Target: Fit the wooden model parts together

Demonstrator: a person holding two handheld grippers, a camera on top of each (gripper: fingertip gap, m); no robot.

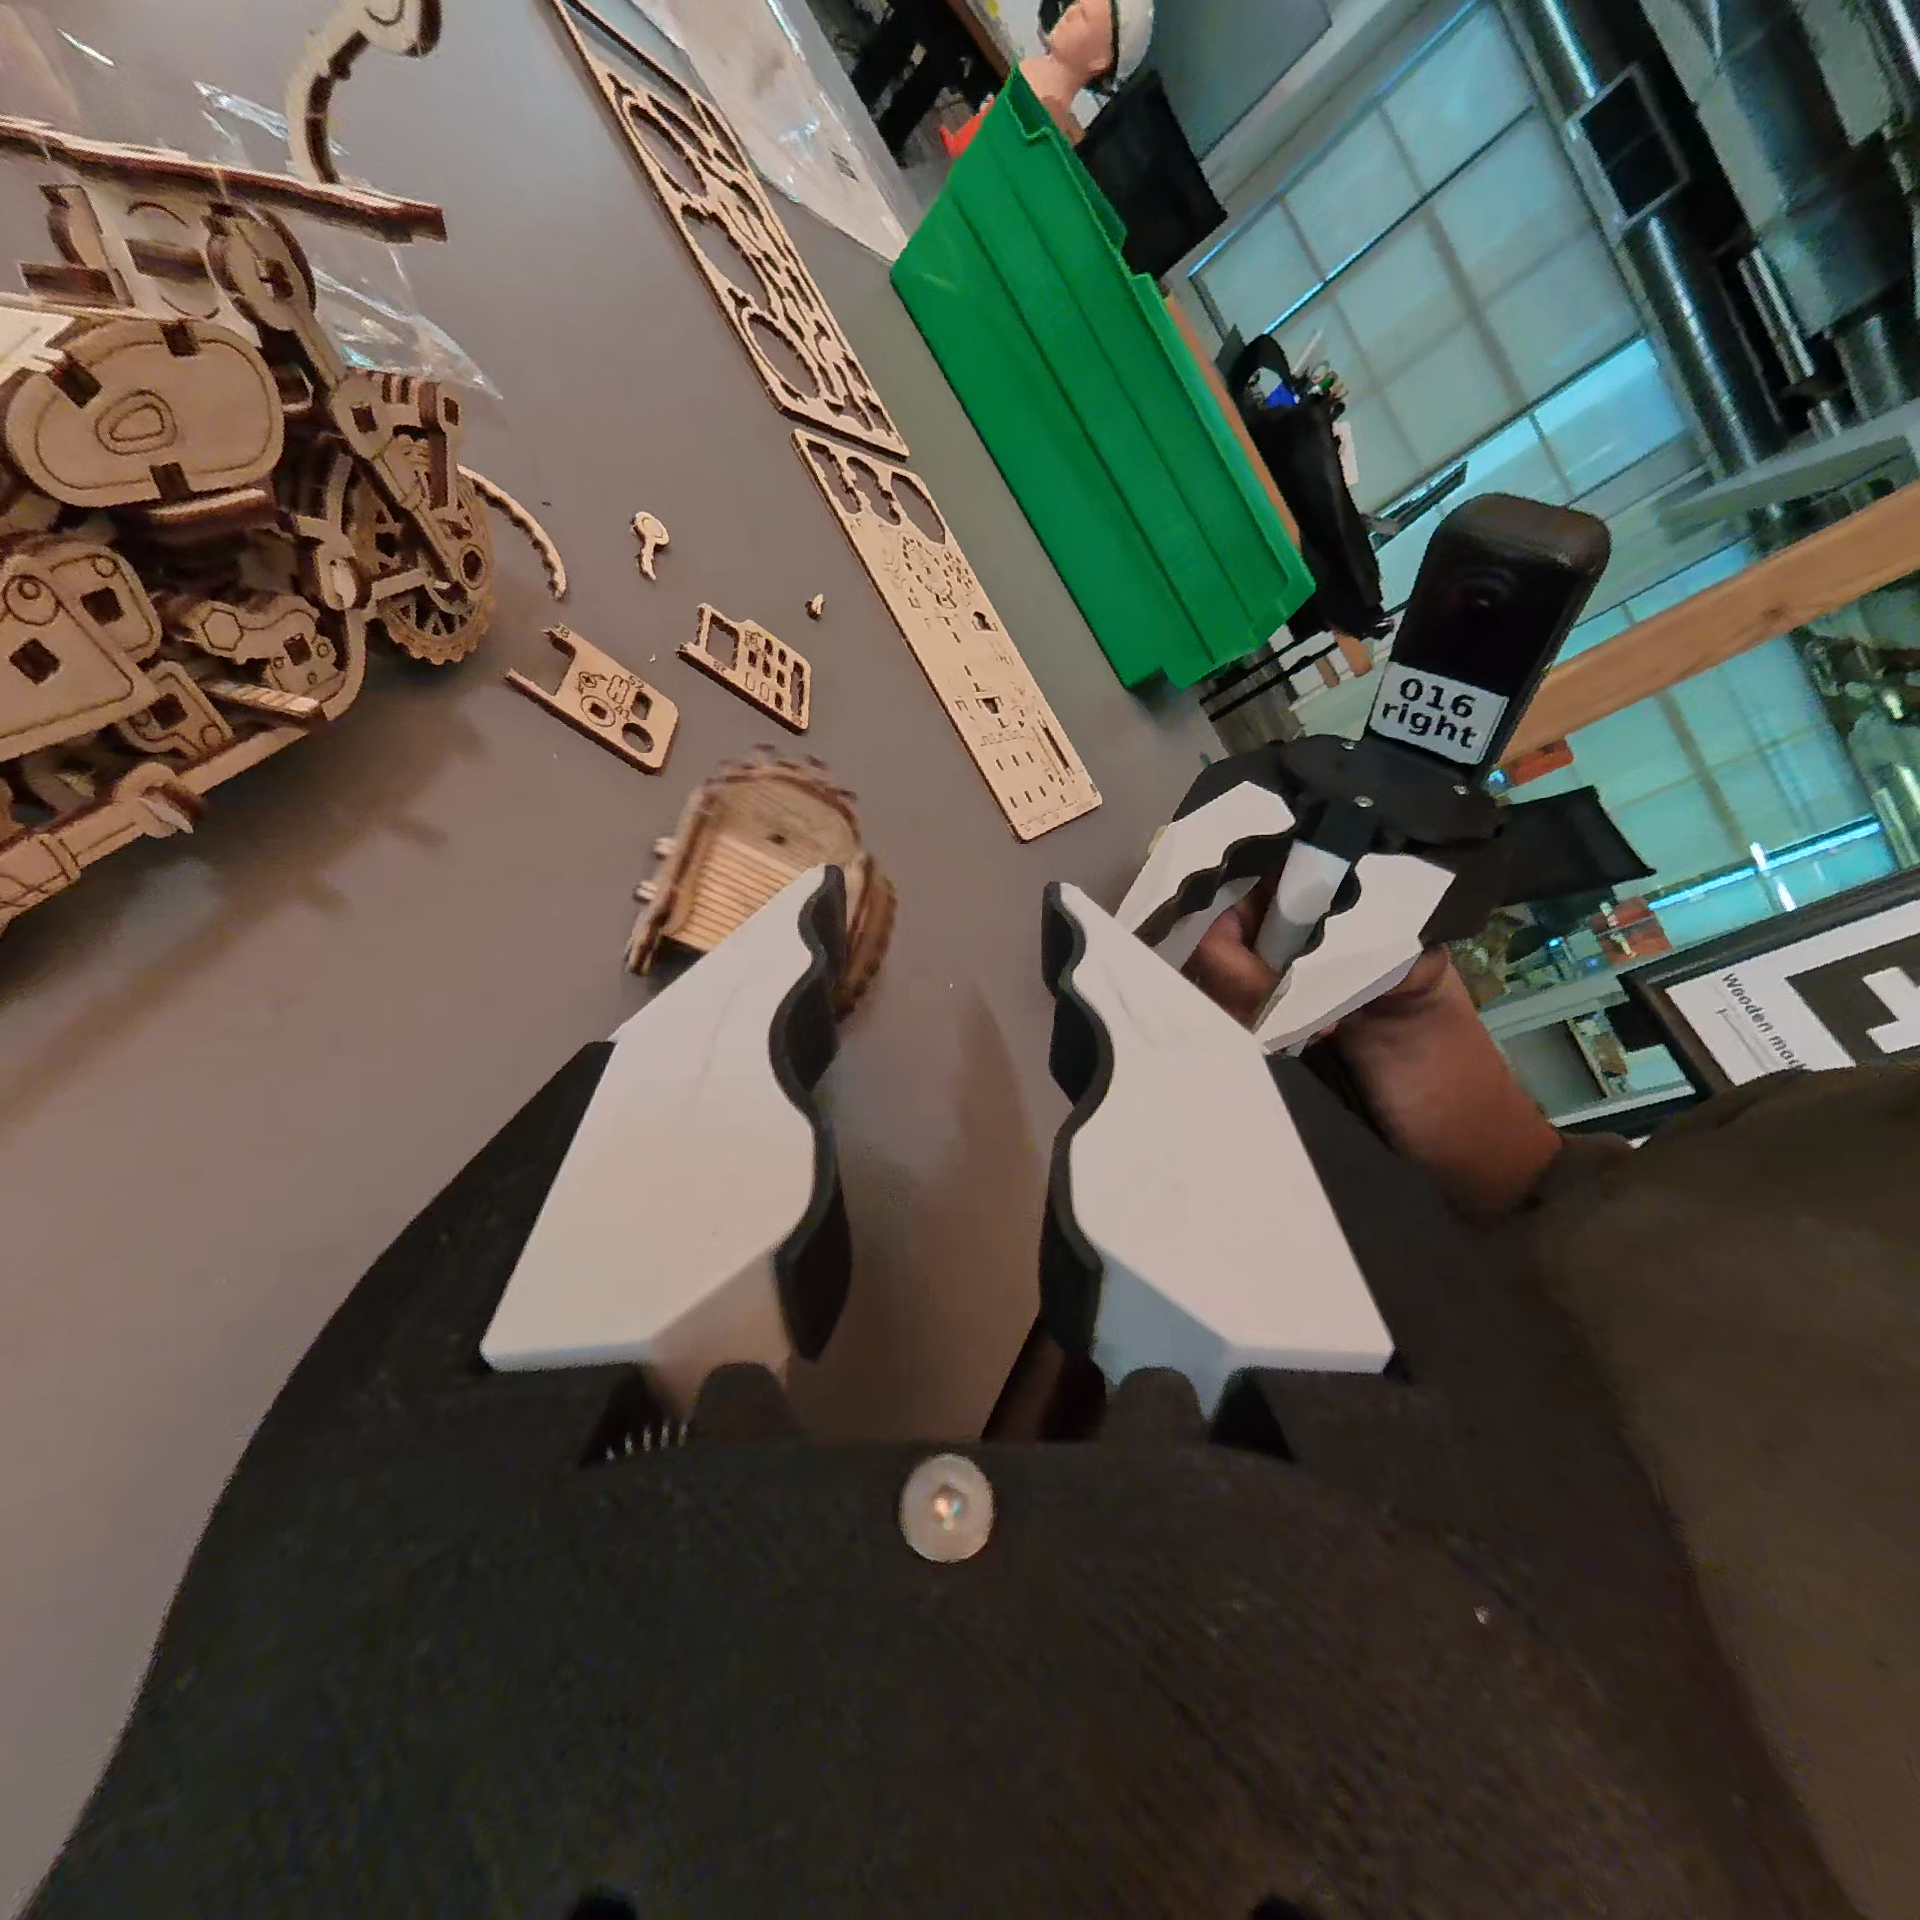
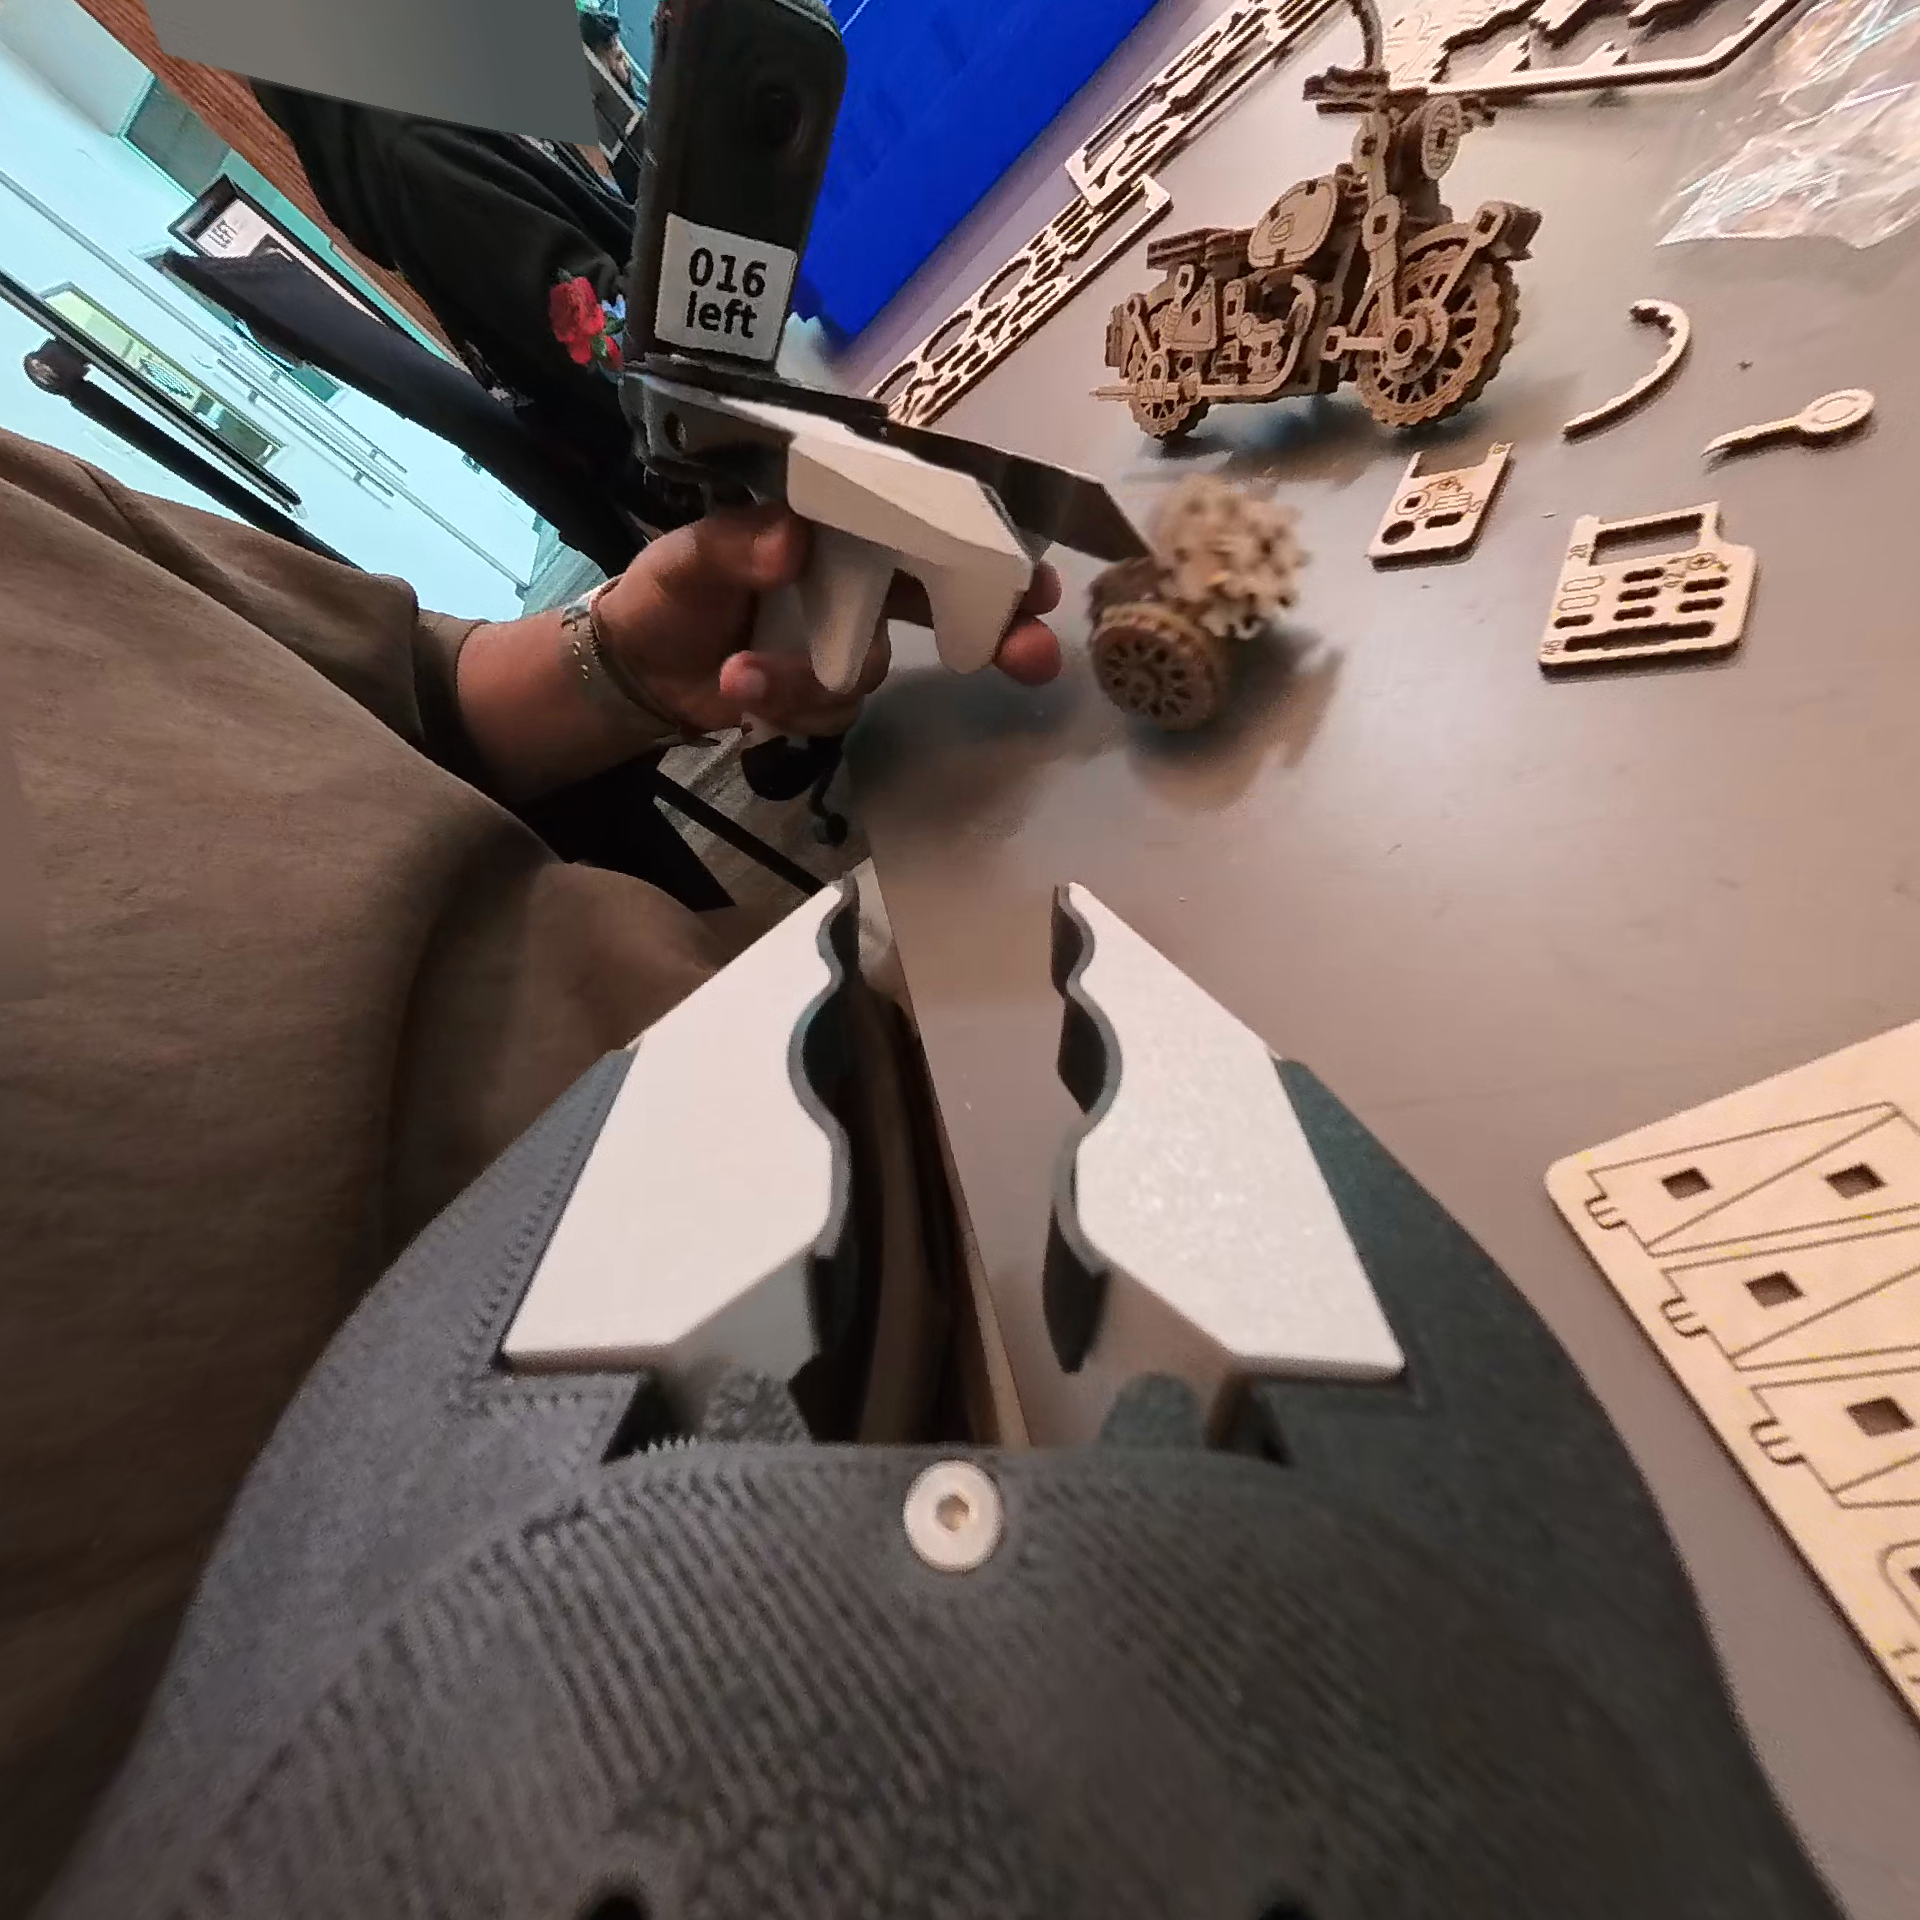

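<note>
1. Left hand-held gripper (image 1: 940, 914) is hanging released and empty over the grey tabletop (image 1: 436, 987), its fingers just short of the small wooden sidecar assembly (image 1: 758, 883). Loose flat parts (image 1: 592, 698) are lying beyond it, with the wooden motorcycle model (image 1: 187, 499) standing farther left.
2. Right hand-held gripper (image 2: 956, 904) is hovering released at the tabletop (image 2: 1351, 935) edge, grasping nothing; the sidecar assembly (image 2: 1184, 613) is sitting ahead, near the motorcycle model (image 2: 1320, 301).
</note>
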